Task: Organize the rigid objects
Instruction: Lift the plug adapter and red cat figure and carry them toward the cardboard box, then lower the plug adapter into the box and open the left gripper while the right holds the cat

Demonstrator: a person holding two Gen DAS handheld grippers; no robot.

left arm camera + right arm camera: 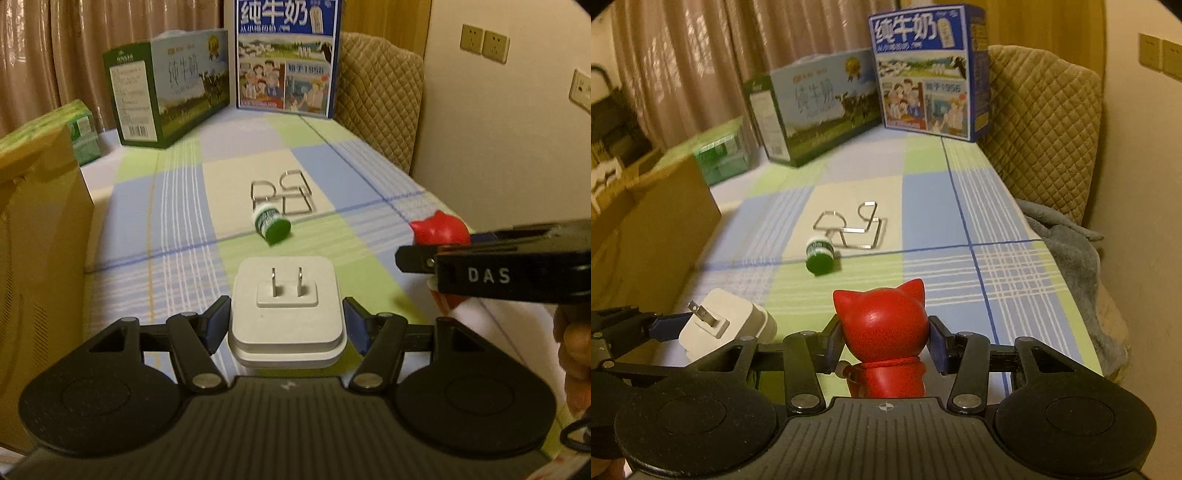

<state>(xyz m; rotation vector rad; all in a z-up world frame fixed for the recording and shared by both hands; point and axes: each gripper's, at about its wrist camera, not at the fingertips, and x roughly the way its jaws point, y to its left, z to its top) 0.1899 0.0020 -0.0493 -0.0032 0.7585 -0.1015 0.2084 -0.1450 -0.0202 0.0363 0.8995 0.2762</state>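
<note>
My left gripper (287,328) is shut on a white plug adapter (286,310), prongs facing up, held above the checked cloth. In the right wrist view the same white adapter (720,325) shows at the lower left. My right gripper (882,341) is shut on a red cat figurine (882,325); its ears (439,229) peek out behind the right gripper's body in the left wrist view. A small green-capped bottle (271,225) (819,256) lies on its side mid-table. Just behind it rests a bent wire stand (284,194) (851,227).
A green milk carton box (166,88) and a blue milk box (288,55) stand at the back. A brown cardboard box (40,236) fills the left side. A quilted chair back (1045,122) and a grey blanket (1067,240) sit on the right. A hand (572,350) shows at the right edge.
</note>
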